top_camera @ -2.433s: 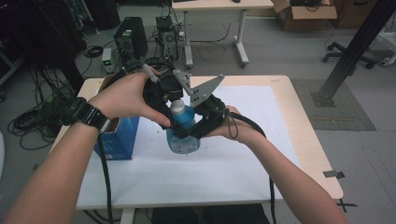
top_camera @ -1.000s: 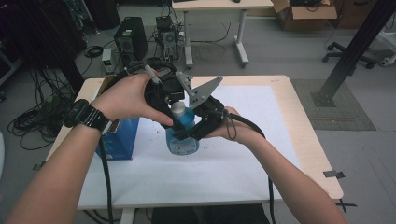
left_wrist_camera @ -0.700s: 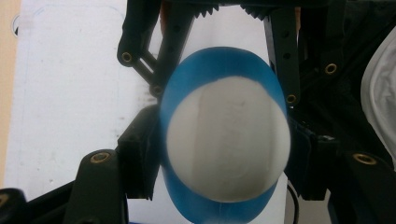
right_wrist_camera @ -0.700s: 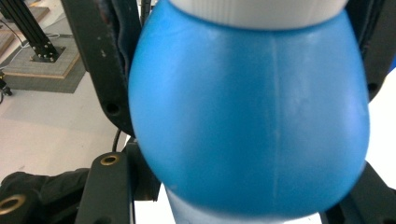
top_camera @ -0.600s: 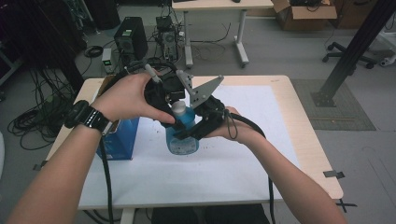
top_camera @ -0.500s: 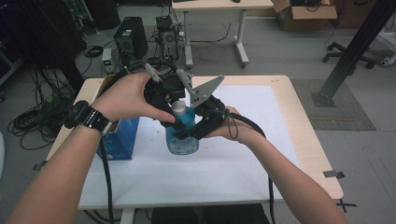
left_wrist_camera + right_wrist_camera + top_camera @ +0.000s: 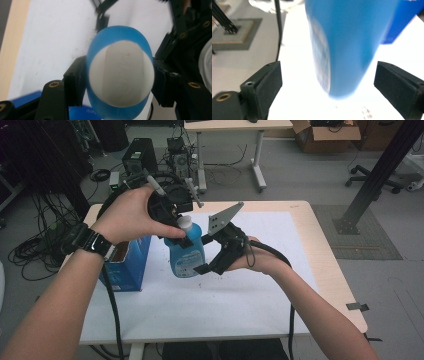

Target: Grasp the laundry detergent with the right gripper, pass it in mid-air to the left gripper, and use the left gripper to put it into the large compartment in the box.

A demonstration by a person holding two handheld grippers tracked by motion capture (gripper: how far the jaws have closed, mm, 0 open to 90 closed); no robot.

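A blue bottle (image 7: pixel 184 256) with a white cap (image 7: pixel 184 222) is held upright over the white sheet. My left gripper (image 7: pixel 179 236) is shut on its neck from above. In the left gripper view the jaws press both sides of the blue bottle (image 7: pixel 120 35) just below the white cap (image 7: pixel 121 75). My right gripper (image 7: pixel 201 257) is level beside the bottle's lower body. Its jaws have just been opening. In the right gripper view they stand wide on either side of the blurred bottle (image 7: pixel 347 45), and the pads (image 7: pixel 265 85) do not touch it.
A blue box (image 7: pixel 125 267) stands on the table's left side, close to the bottle. A white sheet (image 7: pixel 240 310) covers most of the wooden table (image 7: pixel 330 250). Small dark specks lie on the sheet under the bottle. Cables trail from both grippers.
The right gripper's jaws have opened and come off the bottle. The bottle stays in the left gripper and has shifted slightly left and up.
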